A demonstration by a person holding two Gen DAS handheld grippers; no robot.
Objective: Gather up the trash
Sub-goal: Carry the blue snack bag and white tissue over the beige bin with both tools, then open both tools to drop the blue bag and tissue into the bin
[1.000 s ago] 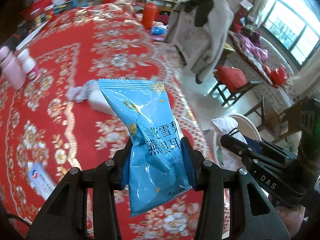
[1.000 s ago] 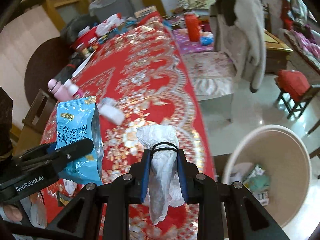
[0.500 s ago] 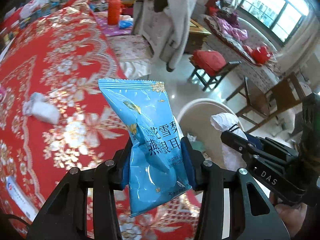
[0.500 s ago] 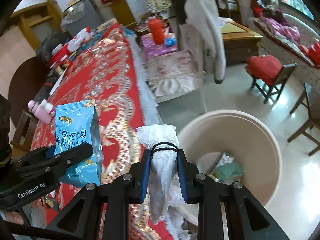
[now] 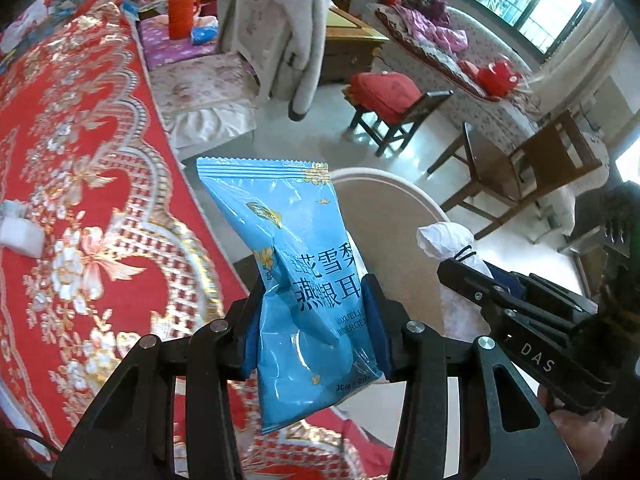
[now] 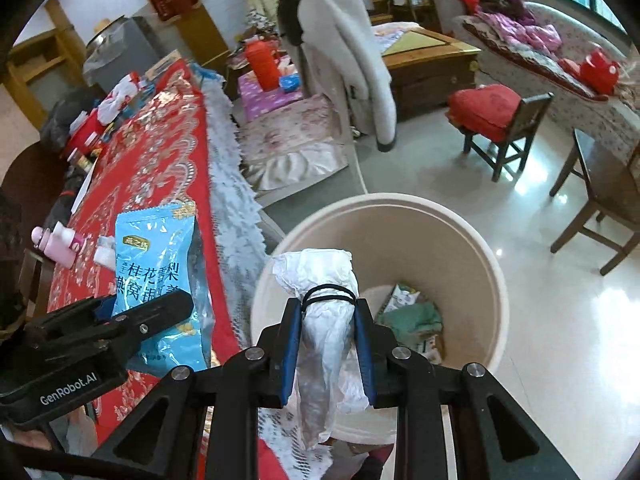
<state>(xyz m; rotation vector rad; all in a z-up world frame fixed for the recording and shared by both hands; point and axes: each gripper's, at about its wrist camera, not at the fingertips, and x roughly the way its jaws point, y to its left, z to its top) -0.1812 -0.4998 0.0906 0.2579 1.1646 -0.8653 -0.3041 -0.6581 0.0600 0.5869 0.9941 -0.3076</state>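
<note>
My left gripper [image 5: 314,320] is shut on a blue snack packet [image 5: 296,264], held upright past the red table's edge, in front of the beige trash bin [image 5: 384,216]. The same blue snack packet [image 6: 160,276] and left gripper [image 6: 120,320] show at the left of the right wrist view. My right gripper [image 6: 326,344] is shut on a crumpled white tissue wad [image 6: 324,320] bound with a black band, hanging over the near rim of the beige trash bin [image 6: 492,280]. The bin holds green and printed wrappers [image 6: 412,316]. In the left wrist view the right gripper [image 5: 480,276] carries the white tissue wad [image 5: 444,236].
The table under a red and gold cloth [image 5: 80,184] still bears a white tissue lump [image 5: 20,234] and a pink bottle [image 6: 56,244]. A chair draped with a grey coat [image 6: 344,56], a red-cushioned stool [image 6: 496,120] and a wooden chair [image 6: 596,196] stand around the bin.
Both grippers have swung from above the table to the bin beside it, each still holding its item. The bin now fills the middle of the right wrist view.
</note>
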